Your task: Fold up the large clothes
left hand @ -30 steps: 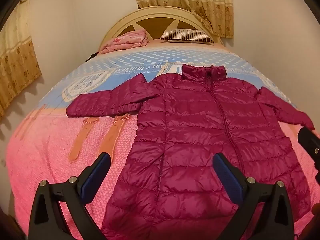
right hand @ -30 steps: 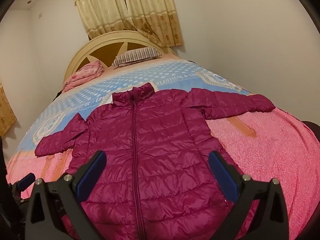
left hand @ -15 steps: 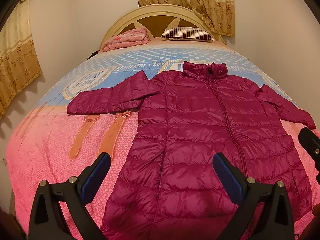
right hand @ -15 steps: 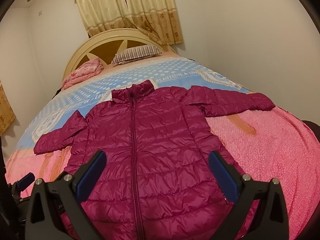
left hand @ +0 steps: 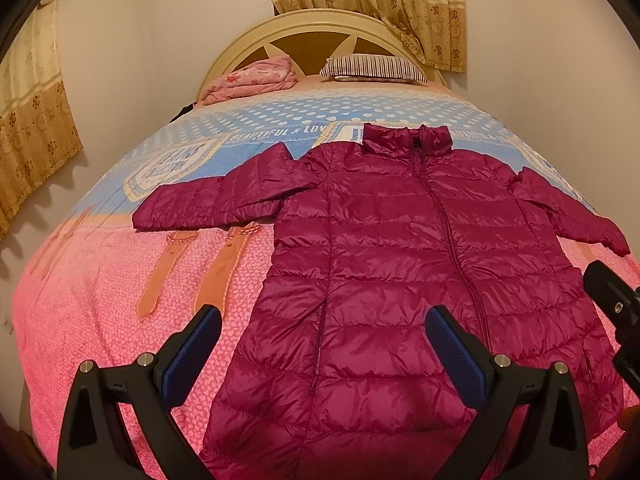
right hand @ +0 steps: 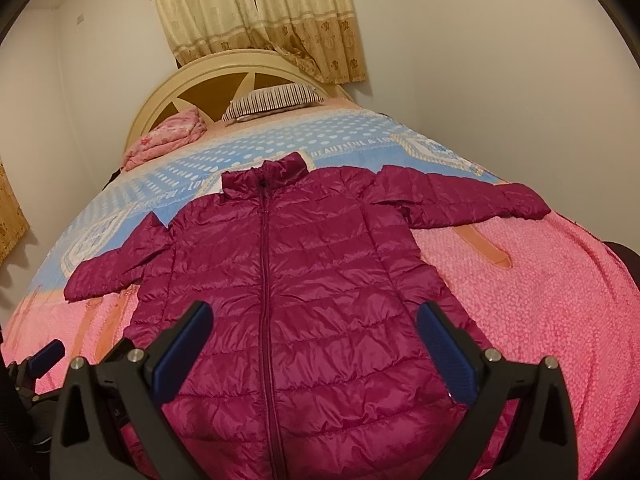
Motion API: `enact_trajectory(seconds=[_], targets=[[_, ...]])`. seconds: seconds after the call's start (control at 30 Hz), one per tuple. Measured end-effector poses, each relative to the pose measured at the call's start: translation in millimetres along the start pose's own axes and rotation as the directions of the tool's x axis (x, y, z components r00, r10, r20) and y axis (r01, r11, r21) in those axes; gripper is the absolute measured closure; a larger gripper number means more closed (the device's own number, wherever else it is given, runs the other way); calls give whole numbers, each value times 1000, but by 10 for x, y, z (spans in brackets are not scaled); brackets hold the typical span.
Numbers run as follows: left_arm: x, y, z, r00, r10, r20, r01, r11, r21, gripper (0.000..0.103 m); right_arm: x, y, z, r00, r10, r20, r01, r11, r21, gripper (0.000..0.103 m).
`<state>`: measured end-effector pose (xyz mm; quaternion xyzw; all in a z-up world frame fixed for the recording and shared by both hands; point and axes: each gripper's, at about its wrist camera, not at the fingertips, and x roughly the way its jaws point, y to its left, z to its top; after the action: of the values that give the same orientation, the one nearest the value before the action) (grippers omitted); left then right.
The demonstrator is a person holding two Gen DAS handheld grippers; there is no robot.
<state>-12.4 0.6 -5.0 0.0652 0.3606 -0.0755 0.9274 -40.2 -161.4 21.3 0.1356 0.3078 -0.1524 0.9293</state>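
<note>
- Where a bed (left hand: 88,320) fills both wrist views, it is seen covered by a bedspread (right hand: 560,320), pink over the near half and blue with white dots toward the rounded cream headboard (left hand: 320,24).
- Spread flat on that bedspread, front side up, is a magenta quilted down jacket (left hand: 392,264); it is zipped closed, its collar (right hand: 266,172) is pointed at the headboard and its hem is laid nearest the cameras.
- Both sleeves are stretched outward: the left sleeve (left hand: 216,200) is laid across the seam of blue and pink, and the right sleeve (right hand: 464,200) is angled toward the bed's far edge.
- Beige patterned curtains (right hand: 260,12) are hung behind the headboard.
- A folded pink blanket (left hand: 252,78) and a striped pillow (left hand: 372,66) are set side by side at the head of the bed, well apart from the jacket.
- The left gripper (left hand: 322,354) is held above the jacket's lower left part, its blue-padded fingers spread wide with nothing between them.
- The right gripper (right hand: 314,350) is held over the lower front near the zipper, likewise spread wide and gripping nothing.
</note>
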Motion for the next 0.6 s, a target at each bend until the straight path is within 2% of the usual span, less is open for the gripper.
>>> enact_trajectory(seconds=[0.6], targets=[[-59, -21, 9, 1000, -10, 9, 10, 1000, 4, 1, 35, -8, -8, 1000, -3, -30, 3, 1000, 0, 0]])
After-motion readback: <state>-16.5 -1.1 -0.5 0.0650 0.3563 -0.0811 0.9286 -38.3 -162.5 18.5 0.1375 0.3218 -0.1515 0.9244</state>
